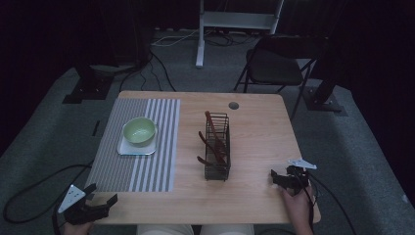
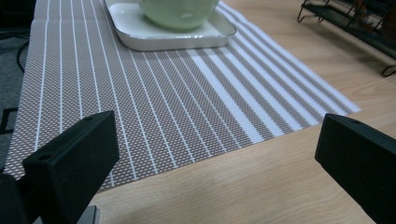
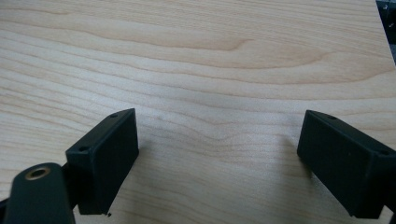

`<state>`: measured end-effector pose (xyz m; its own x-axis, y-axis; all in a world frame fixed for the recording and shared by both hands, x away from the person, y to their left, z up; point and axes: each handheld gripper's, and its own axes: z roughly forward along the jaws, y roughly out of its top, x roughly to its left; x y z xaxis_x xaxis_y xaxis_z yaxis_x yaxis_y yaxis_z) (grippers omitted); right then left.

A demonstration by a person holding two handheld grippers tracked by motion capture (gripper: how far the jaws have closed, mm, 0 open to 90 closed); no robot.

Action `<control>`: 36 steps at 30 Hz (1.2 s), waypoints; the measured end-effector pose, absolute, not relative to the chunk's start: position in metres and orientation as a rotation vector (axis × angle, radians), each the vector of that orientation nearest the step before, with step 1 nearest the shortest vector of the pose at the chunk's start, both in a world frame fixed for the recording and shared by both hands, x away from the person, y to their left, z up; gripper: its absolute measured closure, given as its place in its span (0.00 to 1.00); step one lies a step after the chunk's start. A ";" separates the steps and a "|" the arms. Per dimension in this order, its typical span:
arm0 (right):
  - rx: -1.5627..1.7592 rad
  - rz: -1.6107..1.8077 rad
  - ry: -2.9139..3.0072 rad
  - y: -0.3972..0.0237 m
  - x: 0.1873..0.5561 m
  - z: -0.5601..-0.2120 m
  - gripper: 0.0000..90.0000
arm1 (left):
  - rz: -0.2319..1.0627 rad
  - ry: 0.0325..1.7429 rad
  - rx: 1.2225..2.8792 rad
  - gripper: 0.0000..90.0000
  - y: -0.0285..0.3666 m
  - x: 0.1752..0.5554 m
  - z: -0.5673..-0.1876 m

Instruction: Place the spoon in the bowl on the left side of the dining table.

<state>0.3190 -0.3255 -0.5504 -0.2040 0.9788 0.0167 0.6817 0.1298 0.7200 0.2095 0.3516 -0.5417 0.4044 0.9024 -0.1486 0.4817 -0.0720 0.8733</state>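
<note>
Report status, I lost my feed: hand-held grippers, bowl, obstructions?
Left hand-held gripper open, empty. Right hand-held gripper open, empty. Green bowl on white tray, untouched. Nothing in the way.

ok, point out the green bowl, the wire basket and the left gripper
green bowl (image 1: 139, 130): high view, inside of the bowl.
wire basket (image 1: 217, 172): high view, near end wall.
left gripper (image 1: 103, 197): high view, midway between its fingertips.
</note>
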 end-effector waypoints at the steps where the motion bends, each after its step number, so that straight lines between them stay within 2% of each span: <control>1: 1.596 0.844 1.947 -0.326 0.319 -0.550 0.13 | 0.550 1.224 1.711 0.00 0.352 0.210 -0.542; 12: 1.598 0.843 1.945 -0.326 0.319 -0.550 0.13 | 0.508 1.252 1.717 0.00 0.362 0.214 -0.549; 36: 1.599 0.842 1.944 -0.326 0.319 -0.550 0.13 | 0.396 1.133 1.766 0.00 0.326 0.222 -0.531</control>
<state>0.3190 -0.3256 -0.5504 -0.2004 0.9796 0.0173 0.6826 0.1269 0.7197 0.2223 0.3258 -0.5314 0.5149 0.8304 -0.2128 0.5166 -0.1025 0.8501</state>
